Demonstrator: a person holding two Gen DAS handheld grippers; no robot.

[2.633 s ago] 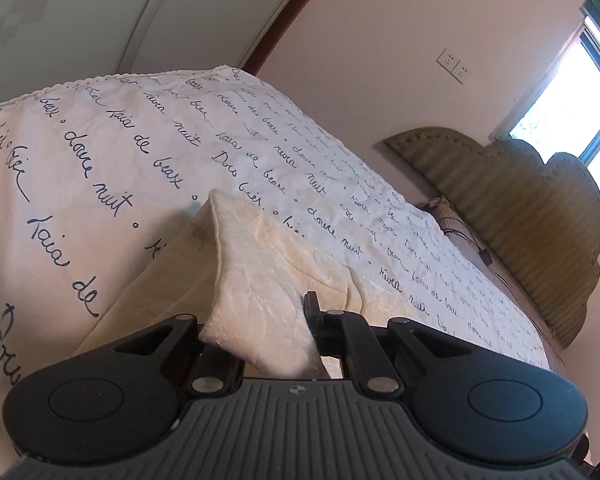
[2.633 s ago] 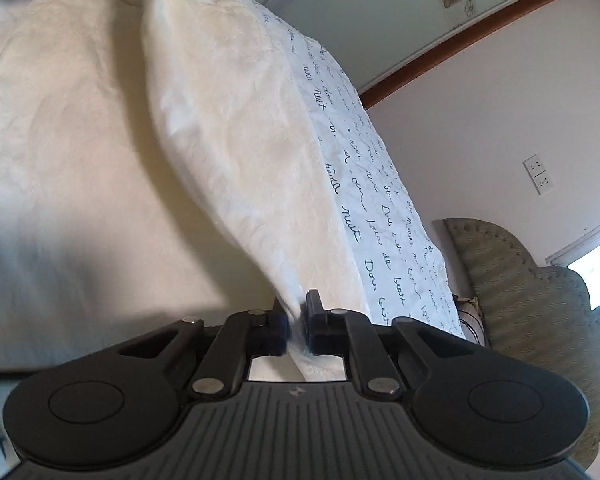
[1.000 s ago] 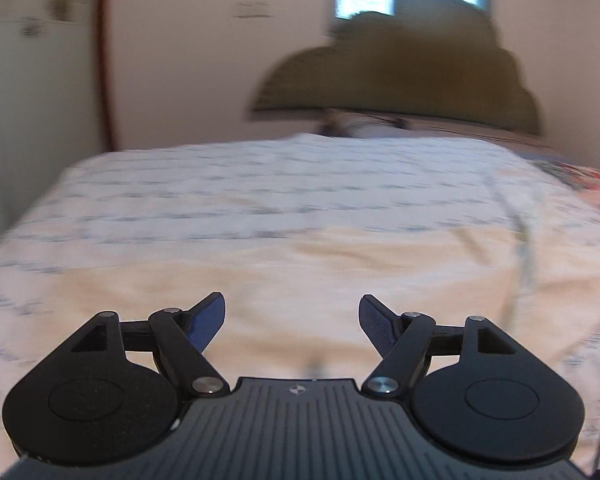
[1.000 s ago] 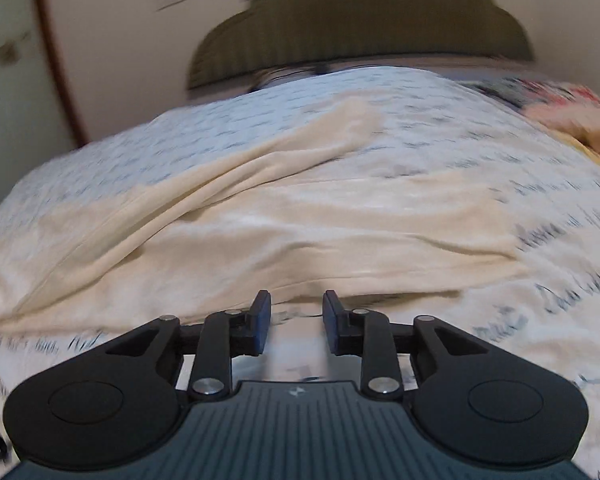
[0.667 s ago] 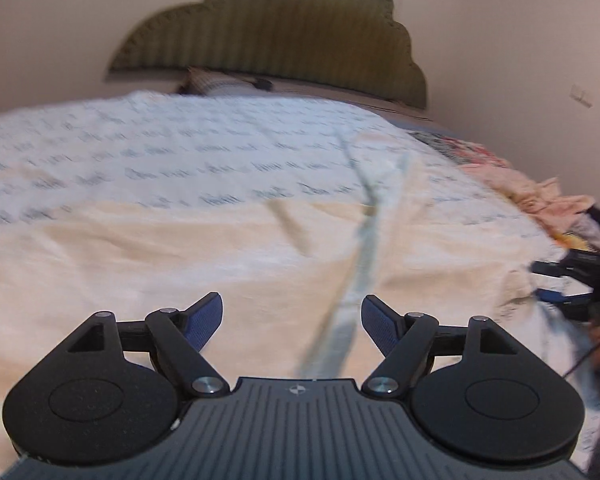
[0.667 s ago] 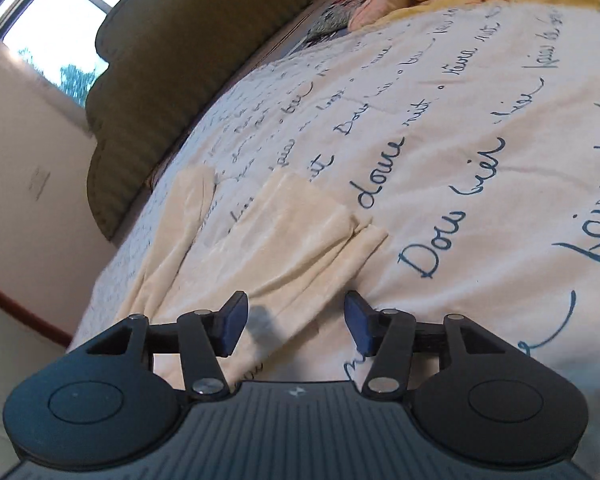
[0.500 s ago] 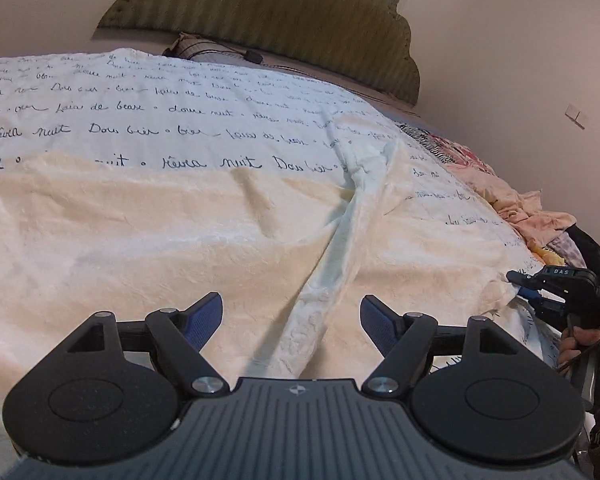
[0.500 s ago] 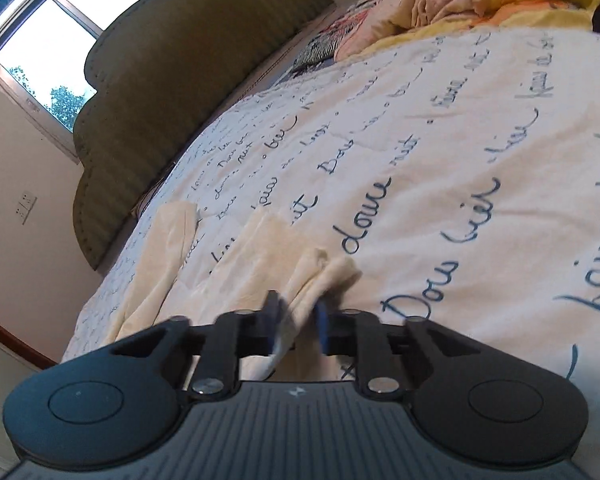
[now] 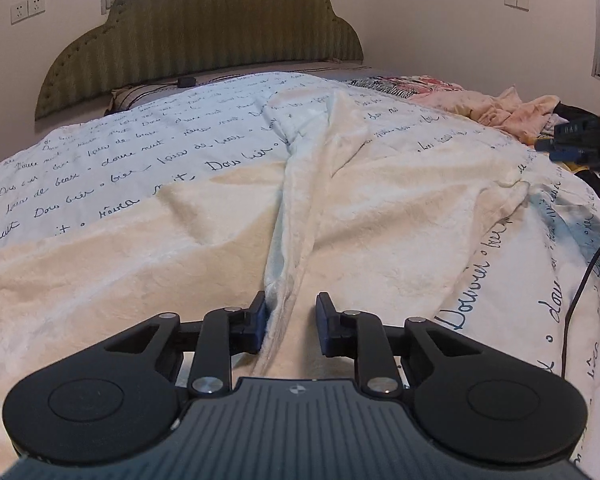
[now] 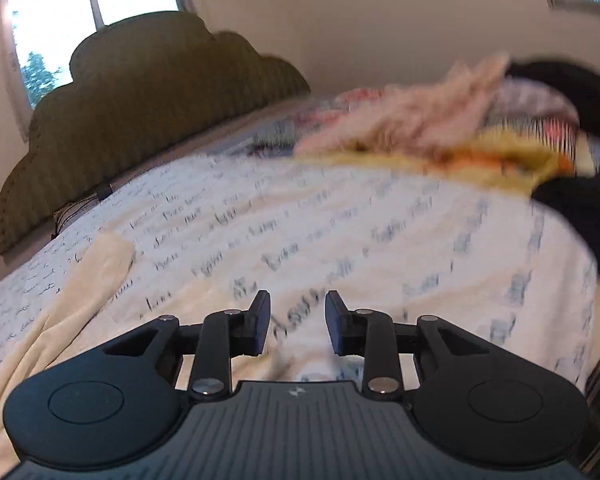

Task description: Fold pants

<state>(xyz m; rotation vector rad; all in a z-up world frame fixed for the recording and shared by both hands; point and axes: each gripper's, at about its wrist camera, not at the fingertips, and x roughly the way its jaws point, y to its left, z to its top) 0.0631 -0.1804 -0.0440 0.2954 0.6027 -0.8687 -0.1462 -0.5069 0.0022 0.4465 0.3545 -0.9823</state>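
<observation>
Cream pants [image 9: 380, 216] lie spread across a bed [image 9: 100, 168] covered in a script-printed bedspread, a raised fold running down their middle. The left tongs [image 9: 291, 320] sit low over that fold; their jaws have just been closing, the fold between them and touching the left pad, a gap still on the right. The right tongs [image 10: 298, 320], blurred, hover over bare bedspread, jaws just reopened and holding nothing, the pants to their left. A padded headboard [image 9: 204, 28] and a pile of clothes [image 10: 440, 128] sit beyond.
</observation>
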